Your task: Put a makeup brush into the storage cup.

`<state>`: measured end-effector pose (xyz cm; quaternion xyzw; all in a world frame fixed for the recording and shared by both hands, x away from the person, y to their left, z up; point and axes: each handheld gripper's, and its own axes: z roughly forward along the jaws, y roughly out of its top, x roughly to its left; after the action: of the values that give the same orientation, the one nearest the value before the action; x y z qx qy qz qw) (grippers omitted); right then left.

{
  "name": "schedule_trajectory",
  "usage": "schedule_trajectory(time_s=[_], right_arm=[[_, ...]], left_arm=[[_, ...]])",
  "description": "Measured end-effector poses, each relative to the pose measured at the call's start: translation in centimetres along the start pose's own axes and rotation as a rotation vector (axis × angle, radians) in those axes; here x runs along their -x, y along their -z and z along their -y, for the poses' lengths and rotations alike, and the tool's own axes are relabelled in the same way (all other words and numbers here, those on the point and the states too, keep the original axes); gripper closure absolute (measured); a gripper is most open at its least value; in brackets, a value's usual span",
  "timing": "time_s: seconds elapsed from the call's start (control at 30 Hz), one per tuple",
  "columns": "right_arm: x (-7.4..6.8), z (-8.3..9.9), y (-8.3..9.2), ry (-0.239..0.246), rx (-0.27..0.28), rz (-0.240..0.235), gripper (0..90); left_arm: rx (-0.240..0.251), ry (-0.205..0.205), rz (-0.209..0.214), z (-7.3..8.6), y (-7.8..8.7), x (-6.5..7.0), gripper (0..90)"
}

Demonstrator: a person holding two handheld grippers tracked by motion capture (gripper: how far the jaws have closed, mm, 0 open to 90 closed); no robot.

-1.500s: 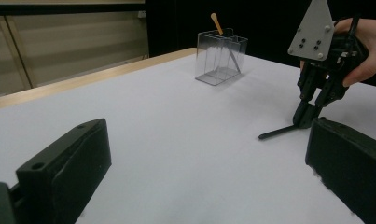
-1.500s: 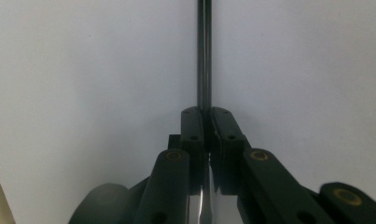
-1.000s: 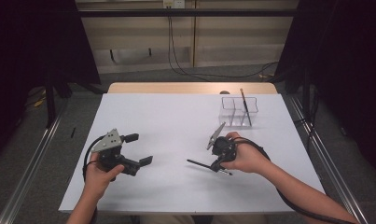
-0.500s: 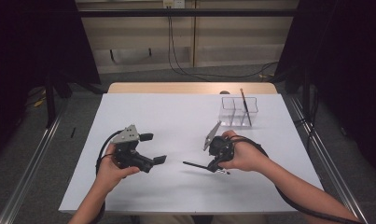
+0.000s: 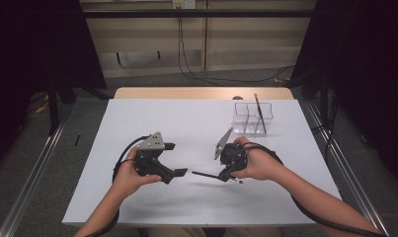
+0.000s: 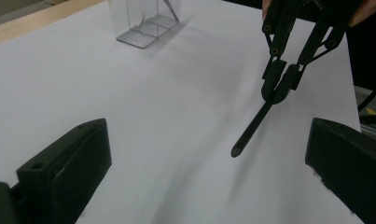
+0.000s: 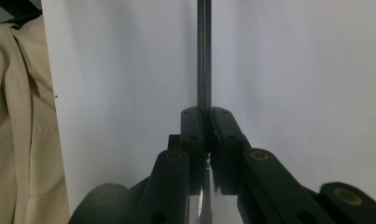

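Black pen [image 5: 204,175]: thin, stiff, light, and probably slick, so it'd pivot easily. Going left to right, the left gripper [image 5: 178,159] has its fingers wide apart, empty, at the pen's 9 o'clock. The right gripper [image 5: 224,176] is clamped on one end above the desk [image 5: 186,123]; grab the free tip.

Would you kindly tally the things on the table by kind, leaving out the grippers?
Dark pens: 2, one held in the right gripper at, one standing in the organiser at
Clear divided organiser: 1
White table cover: 1
Total: 4
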<state>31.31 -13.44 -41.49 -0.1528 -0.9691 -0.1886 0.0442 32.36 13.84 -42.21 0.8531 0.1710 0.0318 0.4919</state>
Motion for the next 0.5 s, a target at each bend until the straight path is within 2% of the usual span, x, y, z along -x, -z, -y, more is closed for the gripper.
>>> schedule_trajectory(time_s=[0.17, 0.3, 0.43, 0.5], right_arm=[[-0.2, -0.3, 0.1, 0.006, 0.007, -0.004, 85.0], [-0.3, -0.6, 0.2, 0.012, 0.010, -0.009, 85.0], [-0.5, -0.9, 0.0, 0.030, 0.022, -0.014, 85.0], [-0.7, -1.1, 0.0, 0.042, 0.018, -0.025, 85.0]], left_arm=[[-0.044, -0.024, 0.008, -0.5, -0.7, 0.4, 2.5], [-0.119, -0.069, 0.017, -0.9, -1.4, 0.7, 5.2], [-0.181, -0.106, 0.021, -1.2, -2.0, 0.9, 12.4], [-0.197, -0.114, 0.024, -1.2, -2.2, 1.0, 16.3]])
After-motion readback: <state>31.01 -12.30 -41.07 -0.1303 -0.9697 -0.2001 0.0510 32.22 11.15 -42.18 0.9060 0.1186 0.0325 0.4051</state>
